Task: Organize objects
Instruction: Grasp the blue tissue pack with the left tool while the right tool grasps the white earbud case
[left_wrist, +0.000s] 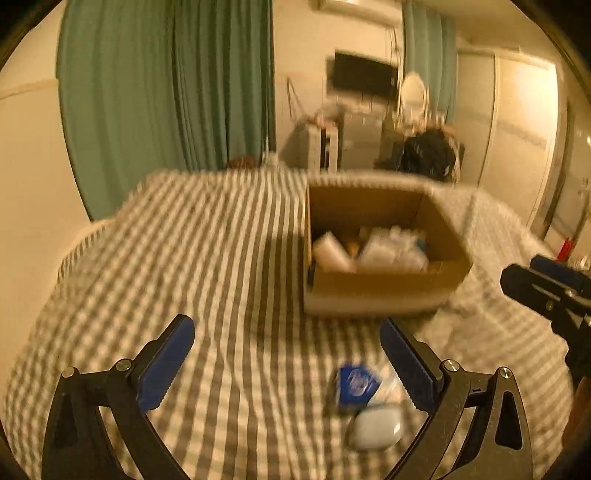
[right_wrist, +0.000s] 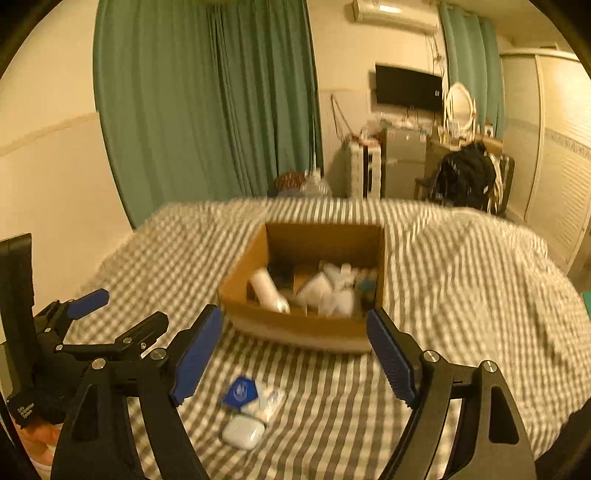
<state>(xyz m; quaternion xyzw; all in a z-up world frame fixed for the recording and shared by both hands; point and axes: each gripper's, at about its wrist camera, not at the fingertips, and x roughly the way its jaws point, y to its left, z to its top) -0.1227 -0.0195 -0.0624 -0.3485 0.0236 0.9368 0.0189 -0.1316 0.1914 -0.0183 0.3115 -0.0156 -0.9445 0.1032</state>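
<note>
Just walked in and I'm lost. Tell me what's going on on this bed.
A person holds two grippers over a striped bed. The left gripper and right gripper are both open and empty. A blue packet and a white case lie loose near them. Beyond sits an open box, already holding several items.

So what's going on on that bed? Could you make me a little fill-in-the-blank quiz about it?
1. The cardboard box sits on a bedcover patterned with grey and white ____.
2. The white earbud case lies ____ the box, on the cover.
3. Beside the case is a small packet coloured ____.
4. Both the left gripper and right gripper are ____, holding nothing.

Missing words: checks; outside; blue; open
</note>
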